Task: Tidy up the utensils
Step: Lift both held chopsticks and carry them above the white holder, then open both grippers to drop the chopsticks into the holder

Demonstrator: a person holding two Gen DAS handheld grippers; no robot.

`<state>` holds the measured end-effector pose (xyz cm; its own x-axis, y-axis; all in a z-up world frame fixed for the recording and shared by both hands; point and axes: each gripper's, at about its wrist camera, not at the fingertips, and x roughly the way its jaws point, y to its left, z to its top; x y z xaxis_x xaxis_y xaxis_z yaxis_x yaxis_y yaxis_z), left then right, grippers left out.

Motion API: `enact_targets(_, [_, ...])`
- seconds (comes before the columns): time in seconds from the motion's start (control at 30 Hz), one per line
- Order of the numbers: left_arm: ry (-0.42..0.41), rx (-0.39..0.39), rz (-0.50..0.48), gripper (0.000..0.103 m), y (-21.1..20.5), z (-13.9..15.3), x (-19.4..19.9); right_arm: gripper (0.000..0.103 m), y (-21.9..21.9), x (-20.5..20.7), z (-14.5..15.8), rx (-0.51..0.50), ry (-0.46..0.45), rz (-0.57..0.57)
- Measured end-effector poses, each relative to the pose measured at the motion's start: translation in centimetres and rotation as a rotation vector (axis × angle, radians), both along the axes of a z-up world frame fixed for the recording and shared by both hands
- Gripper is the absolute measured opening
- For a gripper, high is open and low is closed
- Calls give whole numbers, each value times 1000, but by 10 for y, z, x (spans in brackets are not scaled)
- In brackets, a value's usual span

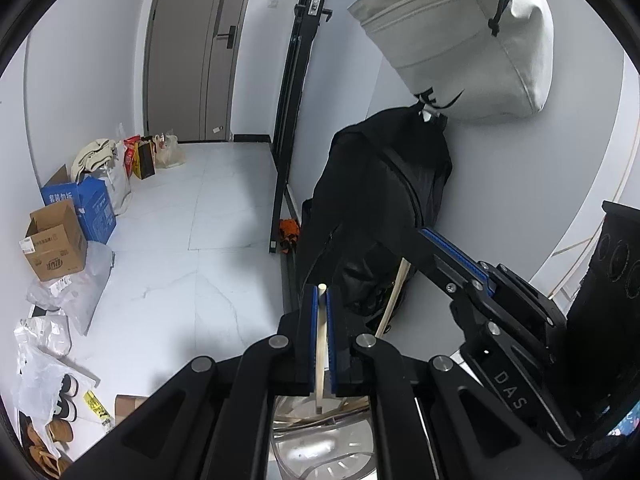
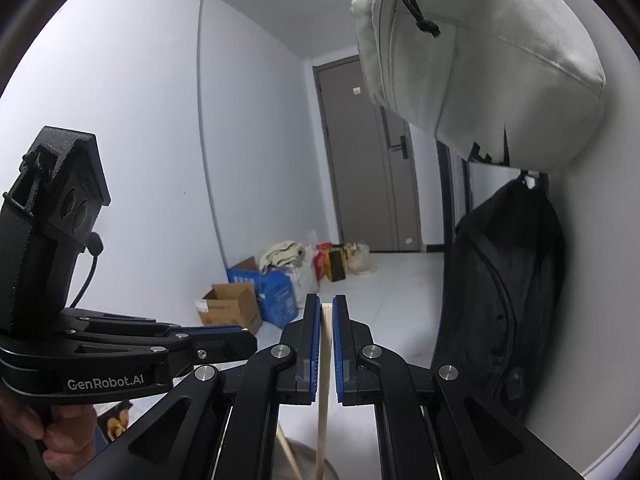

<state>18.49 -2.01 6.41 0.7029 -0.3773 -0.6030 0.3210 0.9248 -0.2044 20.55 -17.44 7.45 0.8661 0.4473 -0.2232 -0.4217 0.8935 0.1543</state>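
My left gripper [image 1: 321, 298] is shut on a pale wooden chopstick [image 1: 320, 344] that runs down between its blue pads into a shiny metal utensil holder [image 1: 320, 444] below. My right gripper [image 2: 327, 308] is shut on another wooden chopstick [image 2: 323, 392], which also hangs down toward the holder's rim [image 2: 312, 464]. The right gripper shows at the right of the left wrist view [image 1: 460, 264], with its chopstick [image 1: 394, 296] under it. The left gripper shows at the left of the right wrist view [image 2: 224, 340]. A loose chopstick [image 2: 290, 456] leans beside the held one.
A black backpack [image 1: 380, 208] and a pale canvas bag [image 1: 460, 40] hang on the wall at right. Cardboard and blue boxes [image 1: 72, 220], plastic bags and shoes line the left wall on the white tile floor. A grey door [image 1: 192, 48] stands at the far end.
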Motion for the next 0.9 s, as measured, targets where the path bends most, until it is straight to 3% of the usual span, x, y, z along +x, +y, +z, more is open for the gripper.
enact_targets(0.3, [47,-16,9,0,1,-18,5,5,-8,-7,-21,19,79,14])
enact_targets(0.57, [91,-94,-16,0,9,-30,9,5,-13,-5,-33,44,167,51])
enact_targets(0.9, [173,-150,-135,1,10,-39,9,9,-14,-4,-39,65,256,102])
